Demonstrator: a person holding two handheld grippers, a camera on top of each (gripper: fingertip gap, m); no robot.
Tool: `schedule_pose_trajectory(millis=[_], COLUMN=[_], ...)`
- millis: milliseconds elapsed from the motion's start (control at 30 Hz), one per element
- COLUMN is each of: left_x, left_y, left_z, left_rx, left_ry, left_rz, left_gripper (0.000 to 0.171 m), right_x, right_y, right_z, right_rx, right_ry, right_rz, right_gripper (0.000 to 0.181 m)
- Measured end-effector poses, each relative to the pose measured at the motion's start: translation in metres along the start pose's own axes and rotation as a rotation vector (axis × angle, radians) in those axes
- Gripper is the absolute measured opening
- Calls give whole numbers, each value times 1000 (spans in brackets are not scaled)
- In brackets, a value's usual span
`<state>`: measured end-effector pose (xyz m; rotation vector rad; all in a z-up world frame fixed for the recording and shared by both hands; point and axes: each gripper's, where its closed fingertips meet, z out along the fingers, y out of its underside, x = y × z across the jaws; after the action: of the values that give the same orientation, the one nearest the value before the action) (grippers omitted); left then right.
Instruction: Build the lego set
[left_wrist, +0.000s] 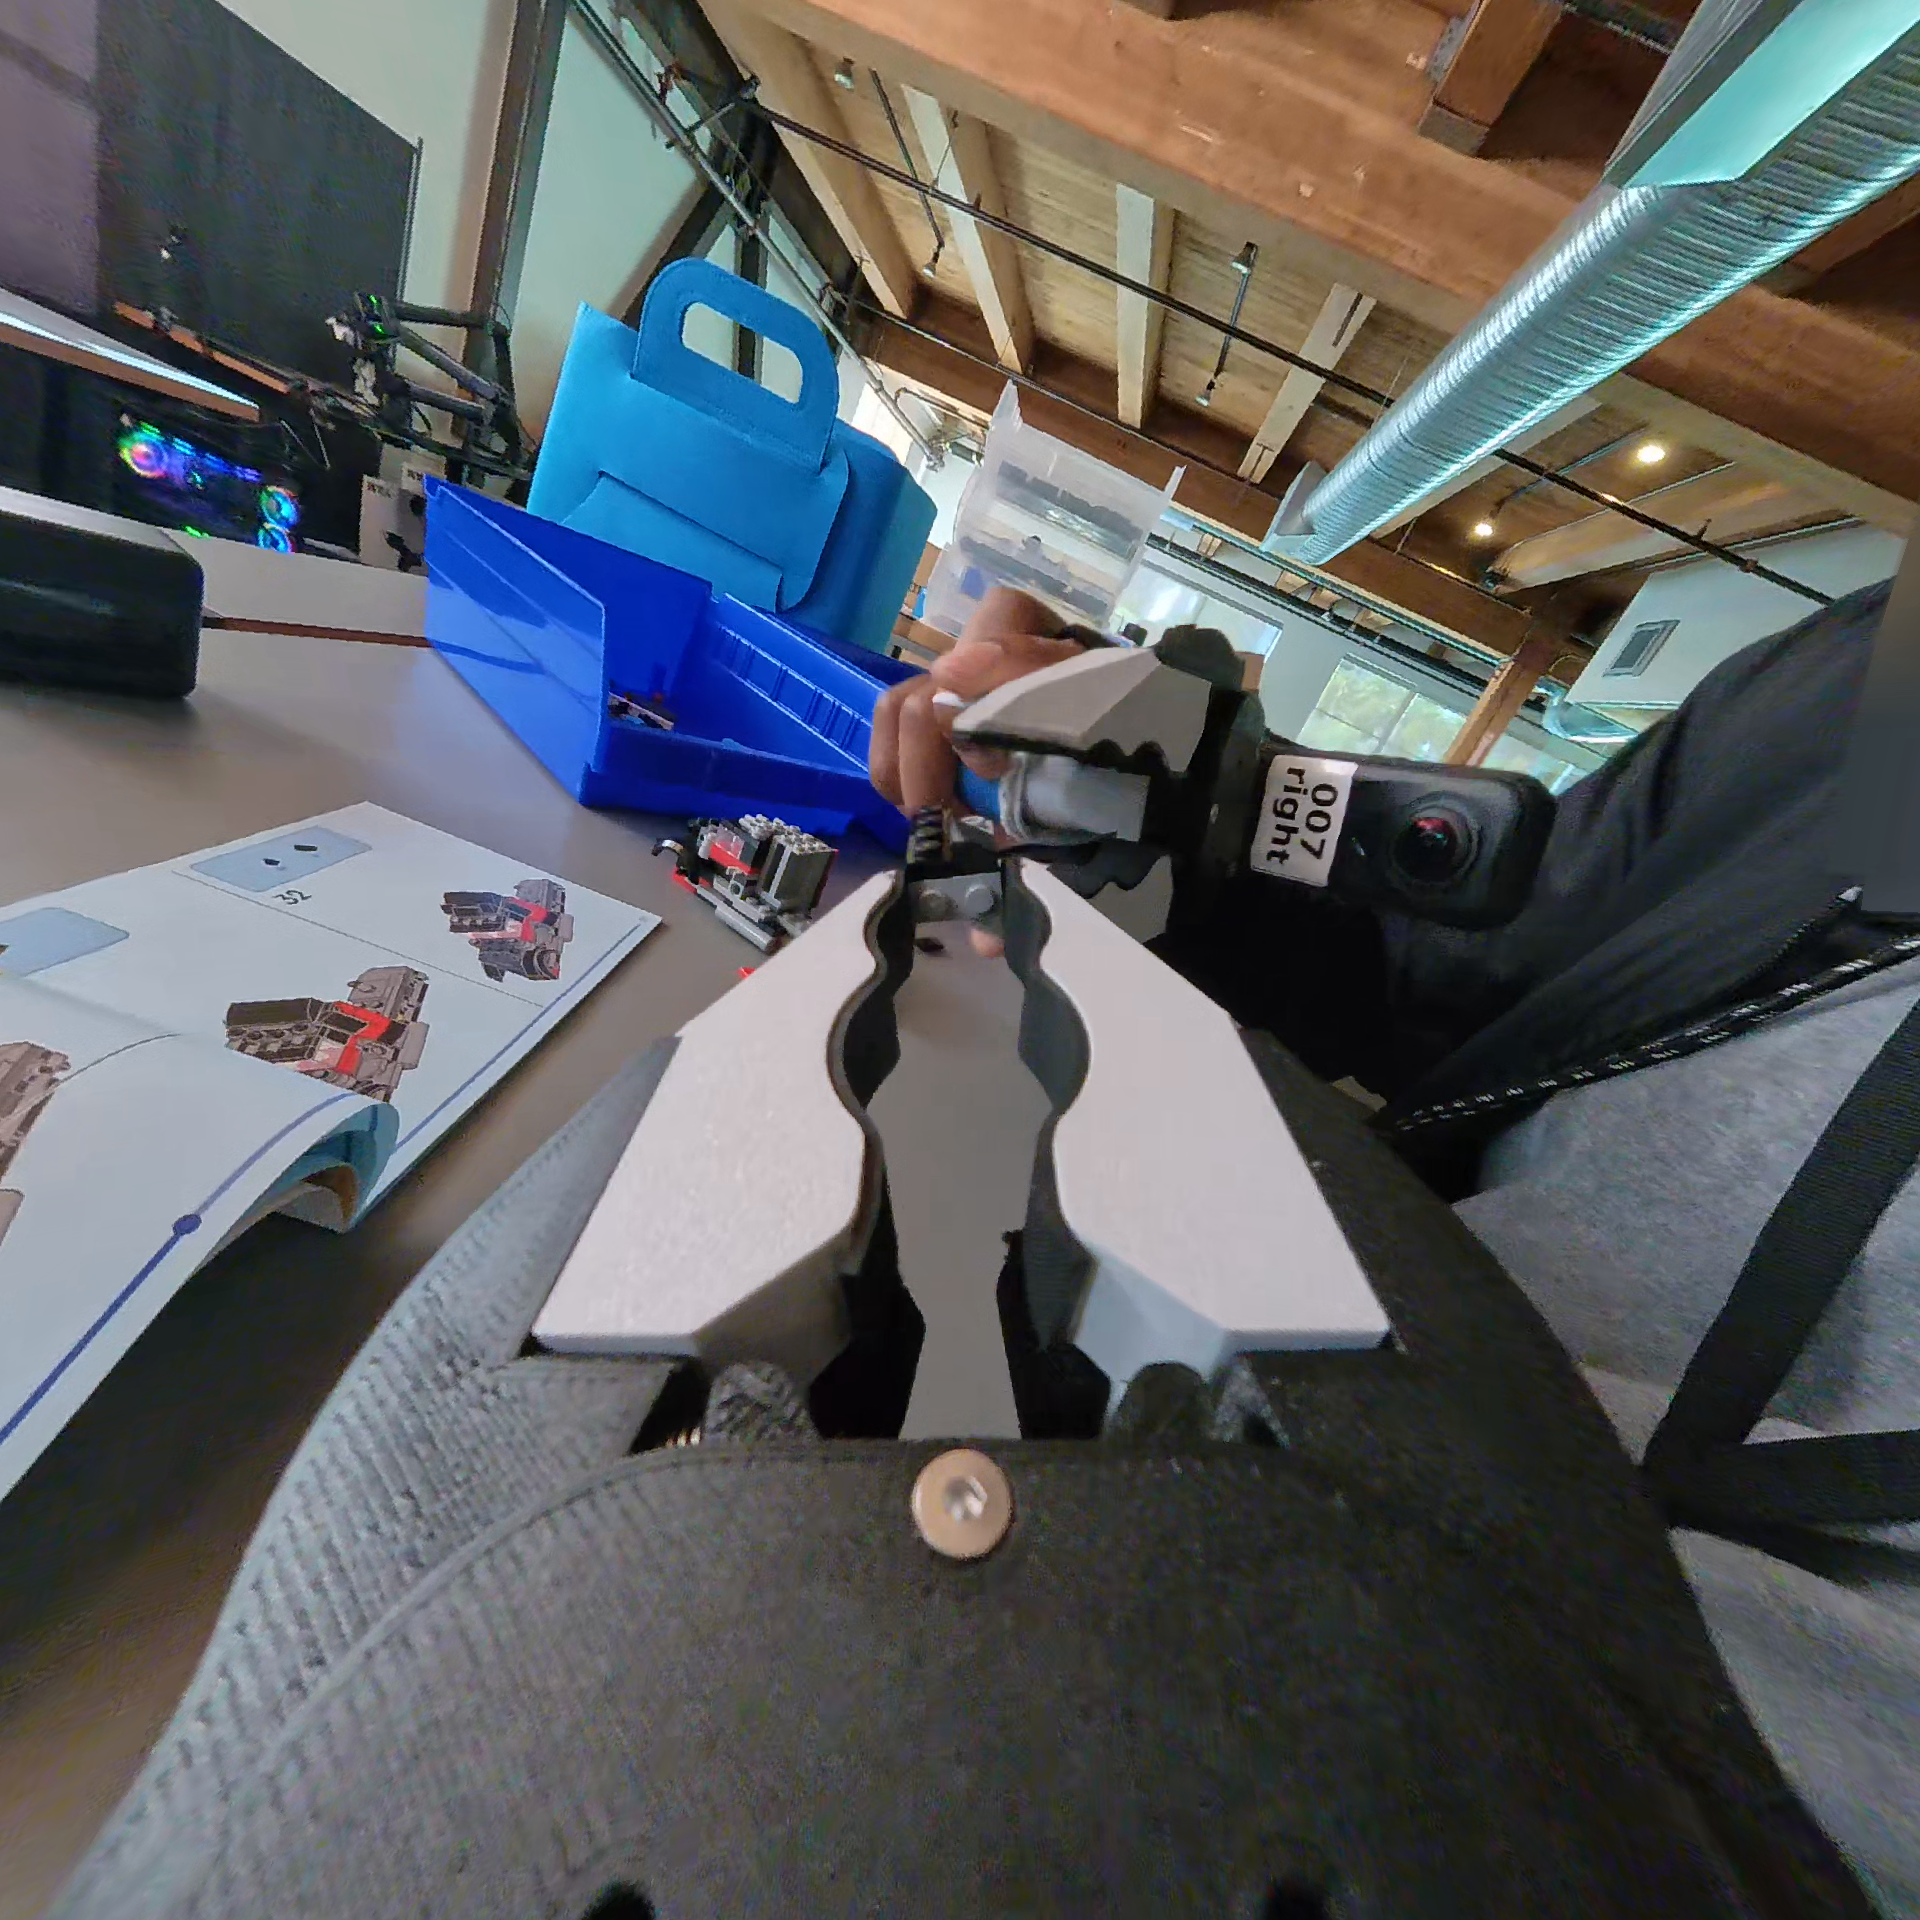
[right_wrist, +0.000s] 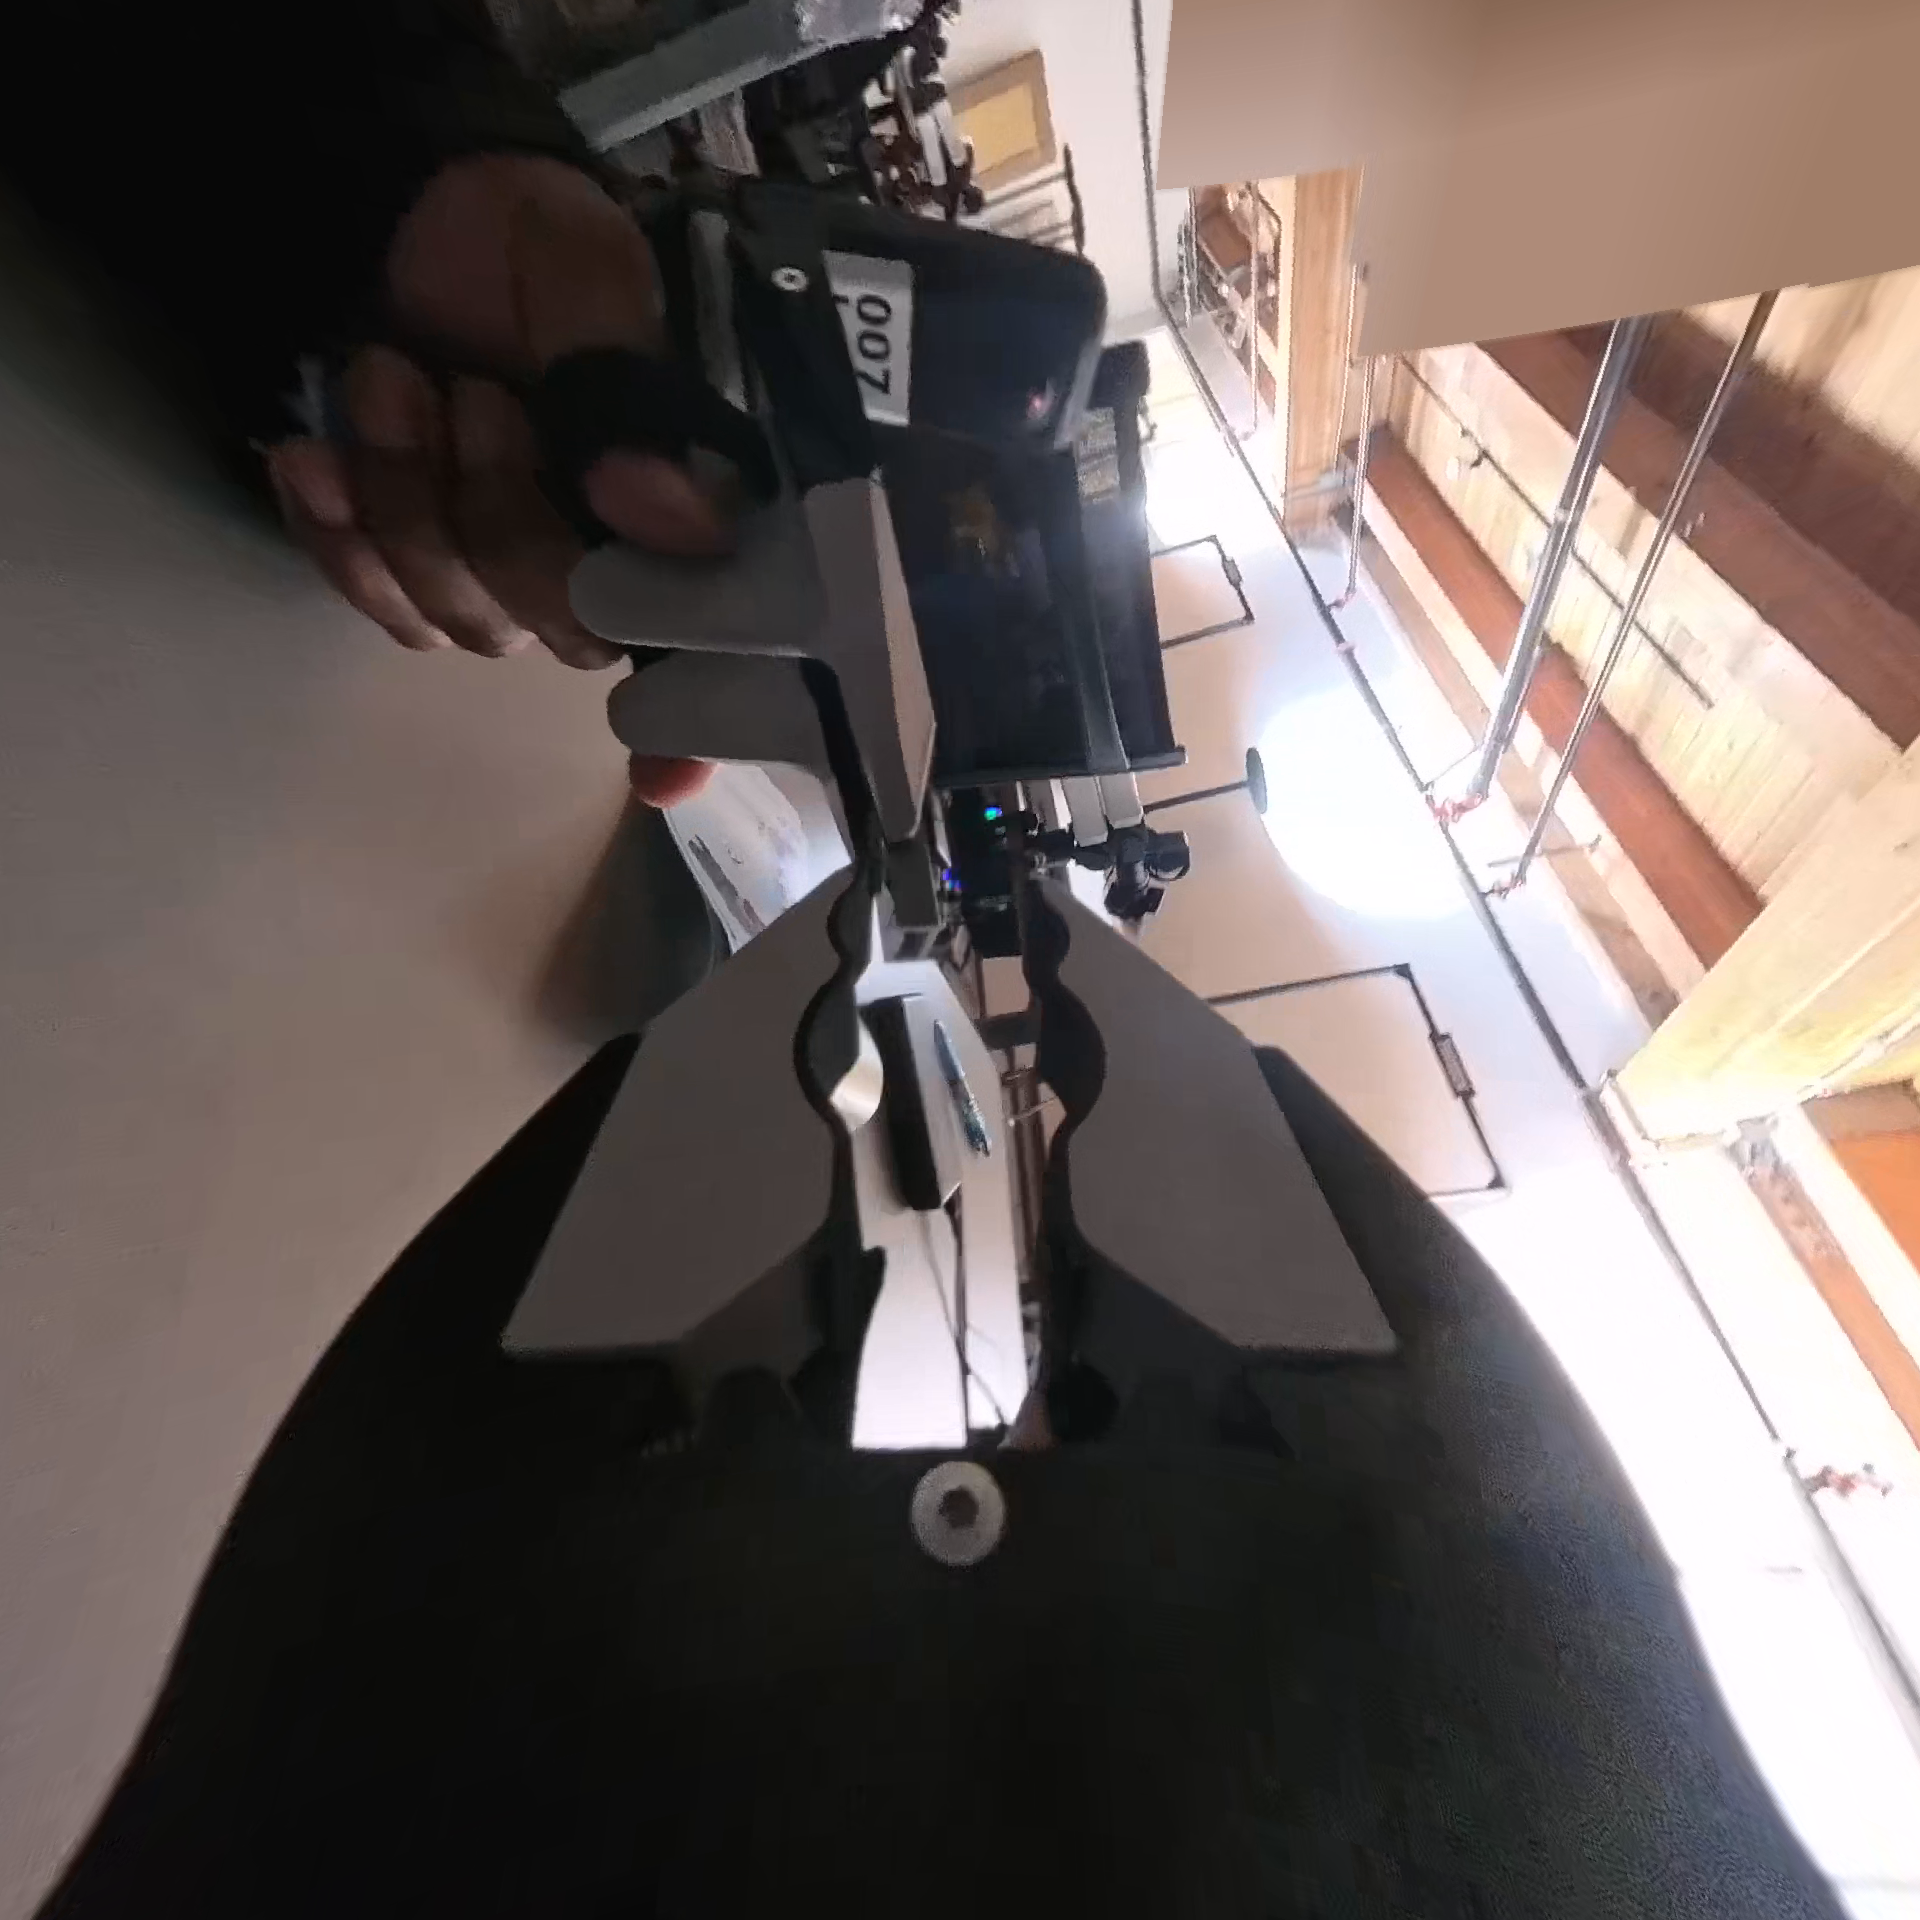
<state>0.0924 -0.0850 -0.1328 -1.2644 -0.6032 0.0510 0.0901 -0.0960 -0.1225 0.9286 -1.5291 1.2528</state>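
Left gripper (left_wrist: 956, 902): fingertips pinch a small grey-and-black lego piece (left_wrist: 961, 894), held above the table (left_wrist: 312, 727). Only this view shows the half-built lego model (left_wrist: 753, 871) on the table by the blue tray (left_wrist: 665, 675), and the open instruction booklet (left_wrist: 312, 997). Right gripper (right_wrist: 951, 920): rolled sideways, jaws parted, left fingertip against a grey piece; whether it grips, cannot tell.
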Motion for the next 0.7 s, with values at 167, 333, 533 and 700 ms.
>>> schedule_pose_trajectory(millis=[167, 333, 533, 700], left_x=[-4, -10, -10, -7], left_y=[-5, -10, -8, -6], left_z=[-5, -13, -12, -12], left_rx=[23, 36, 12, 3], left_ry=[-37, -111, -124, -120], left_rz=[50, 134, 159, 178], left_gripper=[17, 17, 17, 17], right_x=[-4, -47, -85, -62], right_y=[29, 97, 127, 133], right_z=[-26, -79, -109, -138], right_rx=[-164, -613, -876, -872], right_ry=[-32, -195, -322, -274], right_rz=[302, 746, 848, 906], right_gripper=[34, 30, 24, 24])
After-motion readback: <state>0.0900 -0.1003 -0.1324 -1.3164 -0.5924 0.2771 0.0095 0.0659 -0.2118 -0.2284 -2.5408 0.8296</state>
